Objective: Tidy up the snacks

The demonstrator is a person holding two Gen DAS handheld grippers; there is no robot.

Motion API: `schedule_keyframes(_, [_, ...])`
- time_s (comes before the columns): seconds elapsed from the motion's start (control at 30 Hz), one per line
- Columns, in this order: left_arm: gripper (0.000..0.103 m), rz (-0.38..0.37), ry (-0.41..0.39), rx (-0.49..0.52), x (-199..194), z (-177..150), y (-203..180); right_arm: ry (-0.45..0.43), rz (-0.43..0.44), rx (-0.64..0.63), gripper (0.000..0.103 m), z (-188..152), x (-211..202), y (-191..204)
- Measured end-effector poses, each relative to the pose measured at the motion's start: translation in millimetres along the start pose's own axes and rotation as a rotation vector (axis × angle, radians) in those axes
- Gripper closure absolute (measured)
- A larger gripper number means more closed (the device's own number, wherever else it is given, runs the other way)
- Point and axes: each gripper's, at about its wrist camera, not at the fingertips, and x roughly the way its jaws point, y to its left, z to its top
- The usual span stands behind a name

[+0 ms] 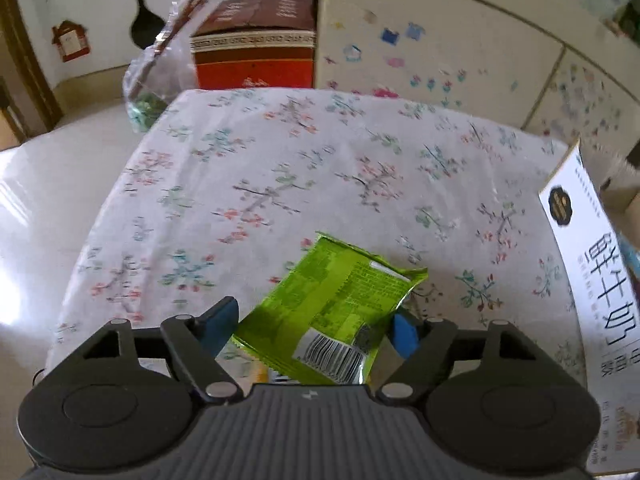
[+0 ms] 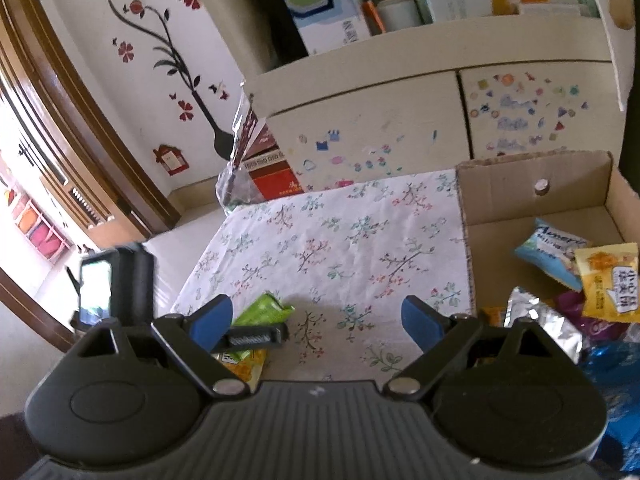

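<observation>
Left gripper clamps the green packet; right gripper gapes empty, box at two o'clock.

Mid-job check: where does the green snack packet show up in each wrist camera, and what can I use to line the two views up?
Left wrist: green snack packet sits bottom centre, between the blue pads of the left claw.
Right wrist: same packet is lower left, just past the right claw's left pad and partly hidden by it.
Shared landmark: the red box beyond the far edge of the floral tablecloth.
</observation>
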Motion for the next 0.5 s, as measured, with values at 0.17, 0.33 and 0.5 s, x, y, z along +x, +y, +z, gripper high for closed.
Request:
schedule_keyframes(0.17, [0.021,0.002,-0.025,-0.091,-28.6,4.1,29.4,0.041,-0.011,-0.054,0.011,-11.0,21.4,15.0])
schedule_keyframes(0.33, [0.021,0.018,-0.057,-0.15,-51.7,4.4,49.7,0.101,0.007,-0.108,0.011,-29.3,57.2,38.2])
schedule_keyframes(0.5, [0.021,0.054,-0.077,-0.169,-60.7,9.9,60.5,0.123,0.04,-0.185,0.011,-45.6,86.9,68.0])
